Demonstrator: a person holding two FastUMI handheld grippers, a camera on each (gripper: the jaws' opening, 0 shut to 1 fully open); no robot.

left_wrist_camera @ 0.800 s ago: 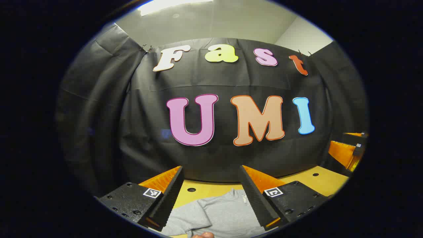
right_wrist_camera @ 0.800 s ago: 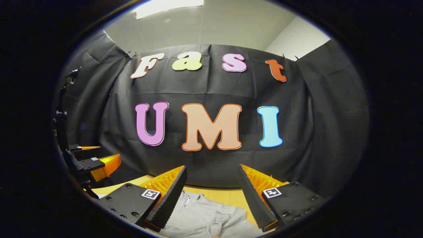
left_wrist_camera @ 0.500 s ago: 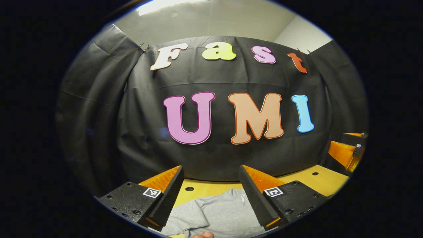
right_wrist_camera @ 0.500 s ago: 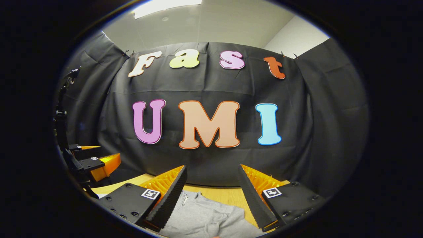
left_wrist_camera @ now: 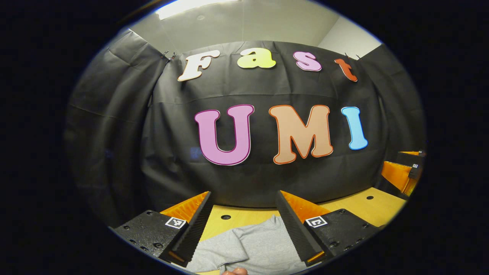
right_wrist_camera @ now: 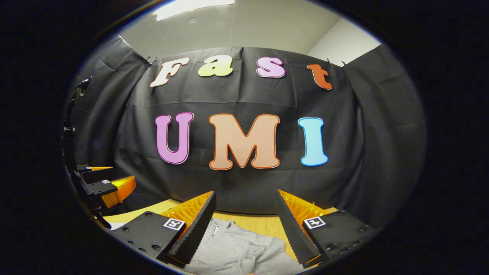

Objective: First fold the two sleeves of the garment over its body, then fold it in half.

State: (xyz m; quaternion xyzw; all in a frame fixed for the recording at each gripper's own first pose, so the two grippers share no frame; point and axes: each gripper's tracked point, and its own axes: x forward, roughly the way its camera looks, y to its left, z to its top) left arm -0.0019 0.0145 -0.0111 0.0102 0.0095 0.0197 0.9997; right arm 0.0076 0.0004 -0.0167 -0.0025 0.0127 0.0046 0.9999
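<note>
Grey knit garment [left_wrist_camera: 252, 248] lies flat on the pale wooden table [left_wrist_camera: 366, 208], low in the left gripper view, directly below and between the two fingers of the left gripper [left_wrist_camera: 244, 225]. Left gripper: fingers spread wide, nothing between them, both held above the cloth with no contact visible. Soft folds run across the fabric near the lower edge of this view; a fingertip [left_wrist_camera: 233, 271] of the person shows at the very bottom edge, just beside the cloth. Round holes mark the tabletop beyond the garment's far edge. Right gripper [left_wrist_camera: 401, 175] shows at the far right of the same view, above the table's right part, well apart from the left one.

Right gripper view: right gripper [right_wrist_camera: 244, 223] likewise has its fingers spread apart with an empty gap, held above the garment [right_wrist_camera: 244, 252]. Grey fabric sits between and below the fingers, reaching under the left finger; a short zipper at the collar [right_wrist_camera: 216, 231] lies just beside that finger's inner edge. A raised fold stands near the lower middle of the cloth. Bare table [right_wrist_camera: 263, 225] shows beyond the garment, toward the right finger. Left gripper [right_wrist_camera: 107, 187] appears at the far left of this view, above the table's edge. Black cloth wall [right_wrist_camera: 244, 191] closes off the table behind.
</note>
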